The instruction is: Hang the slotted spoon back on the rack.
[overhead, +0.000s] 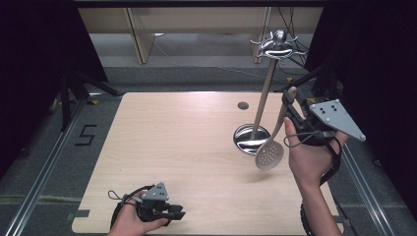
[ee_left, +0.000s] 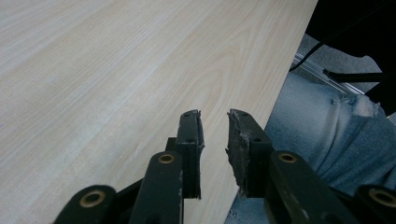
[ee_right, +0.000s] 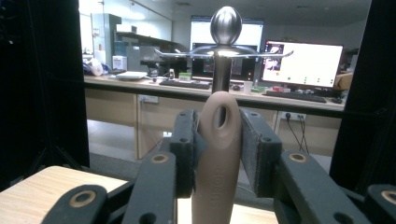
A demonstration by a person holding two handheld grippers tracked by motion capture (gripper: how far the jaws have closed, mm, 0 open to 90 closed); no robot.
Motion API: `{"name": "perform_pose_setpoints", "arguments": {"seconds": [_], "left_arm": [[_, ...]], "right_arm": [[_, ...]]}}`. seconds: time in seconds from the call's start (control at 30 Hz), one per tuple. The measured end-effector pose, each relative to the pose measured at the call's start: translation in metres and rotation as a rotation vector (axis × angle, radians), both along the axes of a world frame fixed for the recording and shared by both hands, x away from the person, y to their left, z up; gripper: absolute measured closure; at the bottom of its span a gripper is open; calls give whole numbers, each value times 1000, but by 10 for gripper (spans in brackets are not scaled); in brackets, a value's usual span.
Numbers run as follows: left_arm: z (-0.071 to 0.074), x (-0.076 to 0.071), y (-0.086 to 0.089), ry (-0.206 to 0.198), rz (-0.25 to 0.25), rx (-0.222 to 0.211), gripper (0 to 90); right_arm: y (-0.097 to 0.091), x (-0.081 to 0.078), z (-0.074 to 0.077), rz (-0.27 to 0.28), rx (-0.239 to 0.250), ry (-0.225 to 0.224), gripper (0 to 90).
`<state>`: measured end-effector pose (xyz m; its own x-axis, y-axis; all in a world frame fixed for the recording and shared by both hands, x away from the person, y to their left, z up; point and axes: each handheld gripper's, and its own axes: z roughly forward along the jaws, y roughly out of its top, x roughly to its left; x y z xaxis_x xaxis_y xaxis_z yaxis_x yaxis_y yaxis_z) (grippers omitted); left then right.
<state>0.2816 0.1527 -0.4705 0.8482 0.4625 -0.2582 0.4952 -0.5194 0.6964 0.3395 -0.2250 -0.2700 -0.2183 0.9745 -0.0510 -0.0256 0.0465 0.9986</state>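
High view: a light wooden table (overhead: 187, 147) carries a utensil stand (overhead: 263, 93) near its far right part, a slim upright pole rising from a shiny round base (overhead: 251, 138) to a metal crown of hooks (overhead: 278, 45) with a ball on top. The right claw (overhead: 291, 104) is held up above the table's right edge, just right of the pole, gripped in the person's right hand (overhead: 307, 157). It is clamped on the beige handle of a slotted spoon (overhead: 273, 145), whose perforated round head hangs down and to the left, in front of the stand's base and clear of the table top.

In the right gripper view, the right claw (ee_right: 219, 140) presses both pads against the spoon handle (ee_right: 218, 158) just below its hanging hole, and the handle stands upright between them. The stand's ball and hooks (ee_right: 225, 44) sit directly behind the handle tip, with desks and lit monitors (ee_right: 301, 63) beyond.

The left claw (overhead: 178, 212) lies low at the table's near left edge, held by the left hand (overhead: 130, 221). In the left gripper view its jaws (ee_left: 215, 144) stand parted with nothing between them, over the table edge, beside a denim-clad leg (ee_left: 327, 135).
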Motion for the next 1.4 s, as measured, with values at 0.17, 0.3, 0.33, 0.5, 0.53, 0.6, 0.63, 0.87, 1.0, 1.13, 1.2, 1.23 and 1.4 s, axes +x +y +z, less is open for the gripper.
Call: {"name": "perform_pose_setpoints", "arguments": {"seconds": [0.17, 0.3, 0.33, 0.5, 0.53, 0.6, 0.63, 0.87, 1.0, 1.13, 1.2, 1.23, 1.4], "left_arm": [[0, 0, 0, -4, 3, 5, 731], [1, 1, 1, -11, -8, 14, 731], [1, 0, 1, -5, 0, 0, 731], [0, 0, 0, -1, 5, -10, 730], [0, 0, 0, -1, 5, -10, 731], [0, 0, 0, 0, 6, -11, 730], [0, 0, 0, 0, 7, -11, 730], [1, -1, 1, 6, 23, -11, 727], [0, -1, 1, 6, 24, -11, 728], [1, -1, 1, 4, 24, -11, 726], [1, -1, 1, 3, 24, -10, 725], [1, -1, 1, 2, 25, -10, 725], [2, 0, 2, -37, 29, 16, 700]], "right_arm": [[2, 3, 4, 1, 5, -1, 688], [3, 6, 8, -4, -6, -7, 688], [3, 7, 8, 0, -8, -5, 688], [6, 11, 10, -2, -1, 3, 688], [6, 12, 11, -4, -12, -2, 688], [7, 13, 11, -8, -1, 3, 688], [7, 15, 12, -6, -9, -3, 689], [9, 18, 16, -8, 2, 7, 688], [8, 21, 16, -13, -7, 0, 688], [9, 23, 16, -13, -3, 11, 688], [9, 24, 17, -13, 1, 12, 688], [8, 24, 17, -16, -7, 9, 688], [10, 27, 20, -21, -7, 5, 688]]}}
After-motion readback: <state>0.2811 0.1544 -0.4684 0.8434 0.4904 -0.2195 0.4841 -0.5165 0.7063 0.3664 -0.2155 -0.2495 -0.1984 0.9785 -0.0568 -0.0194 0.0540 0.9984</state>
